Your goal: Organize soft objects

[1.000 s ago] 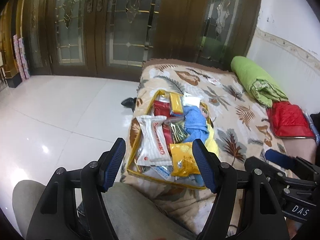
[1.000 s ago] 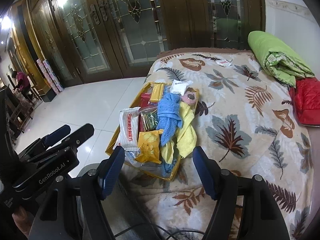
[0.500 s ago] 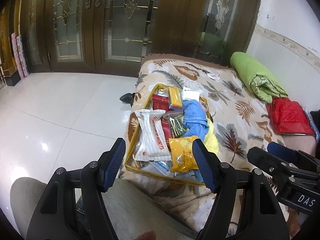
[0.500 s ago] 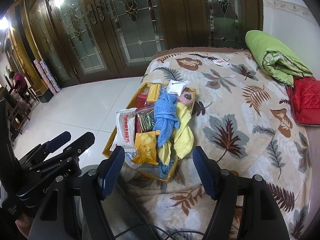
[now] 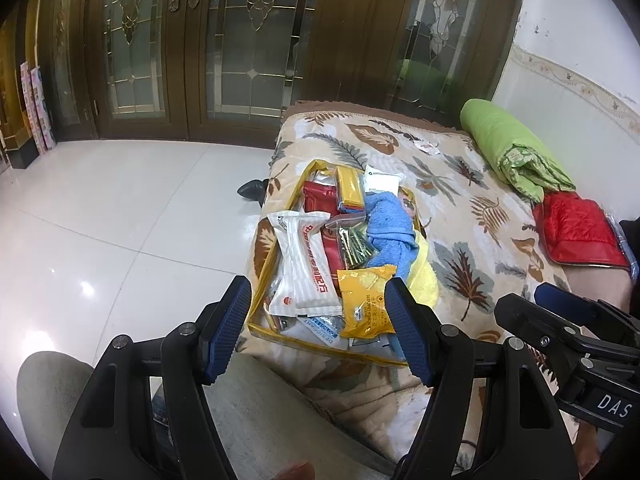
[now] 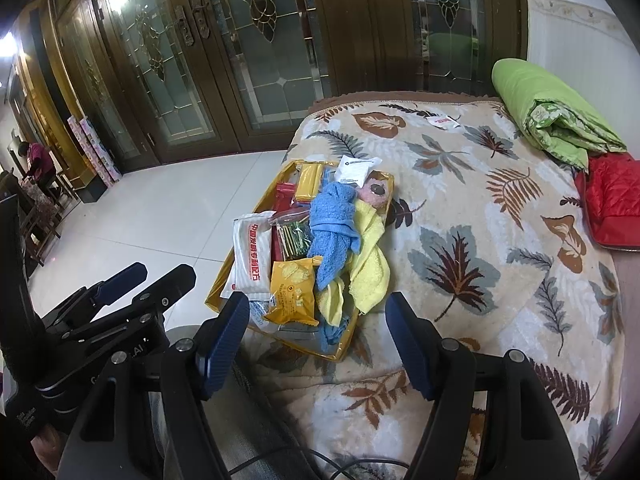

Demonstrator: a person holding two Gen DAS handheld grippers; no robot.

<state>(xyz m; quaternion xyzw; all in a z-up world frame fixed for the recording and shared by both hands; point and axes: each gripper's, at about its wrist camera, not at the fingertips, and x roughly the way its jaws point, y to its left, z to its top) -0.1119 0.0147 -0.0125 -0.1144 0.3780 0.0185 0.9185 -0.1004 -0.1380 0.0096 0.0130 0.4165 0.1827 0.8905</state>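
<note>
Yellow-trimmed clear bag (image 5: 276, 248) lies open on the leaf-print bed (image 6: 480, 208) near its floor-side edge, stuffed with a blue towel (image 6: 334, 224), a yellow towel (image 6: 370, 260), a white packet (image 5: 304, 264) and an orange snack packet (image 6: 292, 288). Left gripper (image 5: 318, 328) hovers over the bag's near end, jaws spread apart, holding nothing. Right gripper (image 6: 316, 338) likewise spread and empty, short of the bag. Green quilt (image 6: 548, 116) and red cushion (image 6: 616, 204) sit well apart by the wall.

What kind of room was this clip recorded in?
Most likely a home bedroom or living area: a bed under a leaf-print blanket, a folded green quilt by the wall, and ornate wooden glass-panelled doors over a white tiled floor.
</note>
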